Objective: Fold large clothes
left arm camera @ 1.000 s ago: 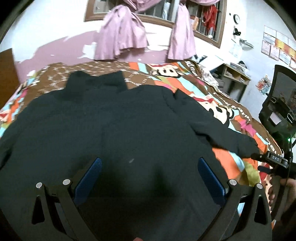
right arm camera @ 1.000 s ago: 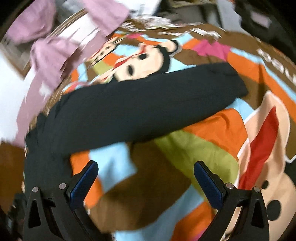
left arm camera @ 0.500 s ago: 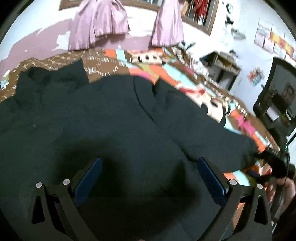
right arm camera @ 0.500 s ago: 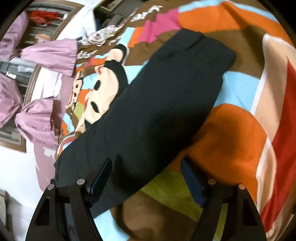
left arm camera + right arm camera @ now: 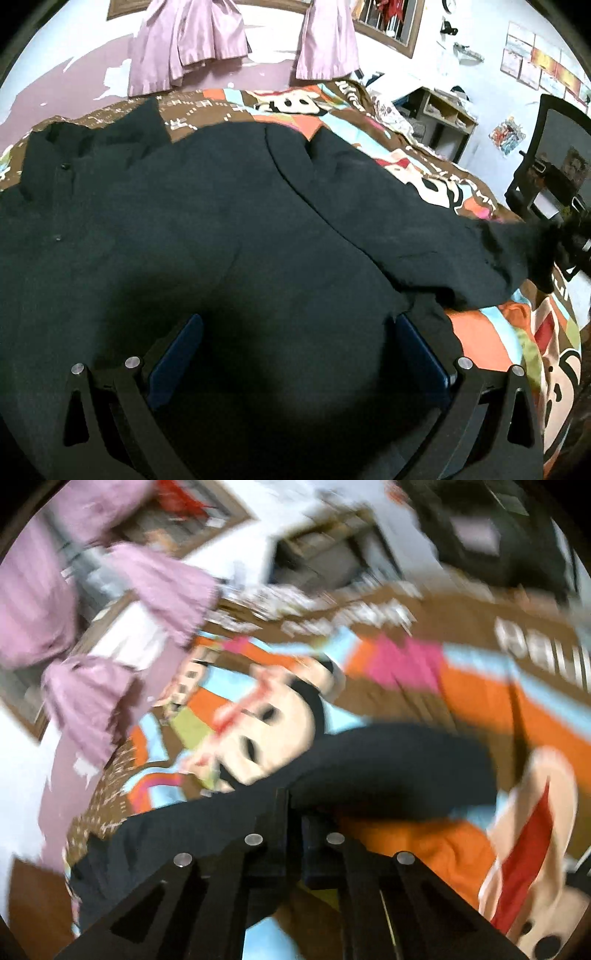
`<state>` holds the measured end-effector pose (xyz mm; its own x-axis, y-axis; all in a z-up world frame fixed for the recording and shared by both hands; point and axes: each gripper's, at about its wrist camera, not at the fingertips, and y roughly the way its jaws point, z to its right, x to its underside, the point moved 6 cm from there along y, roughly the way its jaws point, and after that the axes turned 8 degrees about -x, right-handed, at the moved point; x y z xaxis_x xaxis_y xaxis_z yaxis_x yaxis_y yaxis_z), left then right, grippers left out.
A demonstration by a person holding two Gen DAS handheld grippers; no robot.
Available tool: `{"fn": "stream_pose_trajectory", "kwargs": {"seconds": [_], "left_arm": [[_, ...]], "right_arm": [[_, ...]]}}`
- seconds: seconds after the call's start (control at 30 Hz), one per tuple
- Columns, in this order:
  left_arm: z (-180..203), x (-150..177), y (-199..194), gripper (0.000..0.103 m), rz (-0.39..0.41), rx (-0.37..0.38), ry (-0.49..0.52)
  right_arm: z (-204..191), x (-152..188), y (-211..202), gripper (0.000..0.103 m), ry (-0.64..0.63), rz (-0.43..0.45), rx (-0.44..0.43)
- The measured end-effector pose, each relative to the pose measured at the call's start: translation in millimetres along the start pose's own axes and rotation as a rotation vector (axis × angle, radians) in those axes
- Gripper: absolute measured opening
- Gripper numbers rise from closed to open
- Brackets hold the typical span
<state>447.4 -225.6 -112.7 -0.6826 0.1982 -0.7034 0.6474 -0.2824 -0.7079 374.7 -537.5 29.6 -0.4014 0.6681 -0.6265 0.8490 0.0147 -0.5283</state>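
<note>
Jaws of the right gripper (image 5: 293, 812) have just been closing and are now sitting together, pinching the dark sleeve (image 5: 388, 768) of the black jacket (image 5: 221, 240) — a second ago they were standing wide over the sleeve with nothing between them. The sleeve's end is now bending up off the cartoon bedspread (image 5: 480, 709) where it was lying flat before (the right view is badly blurred, so how much cloth is caught I cannot tell). My reading is that the sleeve fold is starting, with the sleeve due to travel in over the jacket's body.

The left gripper (image 5: 295, 354) is hanging with its jaws apart, gripping nothing, above the jacket's lower body. The jacket is lying spread across the bedspread, collar towards the pink curtains (image 5: 188, 40) — its sleeve stretching away from the body to the right gripper (image 5: 569, 240).
</note>
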Motion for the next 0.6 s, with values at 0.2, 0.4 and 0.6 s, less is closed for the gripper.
{"fn": "stream_pose_trajectory", "kwargs": {"seconds": [0.2, 0.4, 0.6], "left_arm": [[-44, 4, -30, 0.101, -0.01, 0.003, -0.105], [-119, 11, -80, 0.101, 0.017, 0.008, -0.278], [-200, 31, -135, 0.101, 0.054, -0.037, -0.399]], "right_arm": [[-143, 10, -23, 0.004, -0.44, 0.048, -0.118], [-261, 94, -29, 0.004, -0.839, 0.011, -0.256], [-313, 236, -15, 0.004, -1.285, -0.093, -0.283]]}}
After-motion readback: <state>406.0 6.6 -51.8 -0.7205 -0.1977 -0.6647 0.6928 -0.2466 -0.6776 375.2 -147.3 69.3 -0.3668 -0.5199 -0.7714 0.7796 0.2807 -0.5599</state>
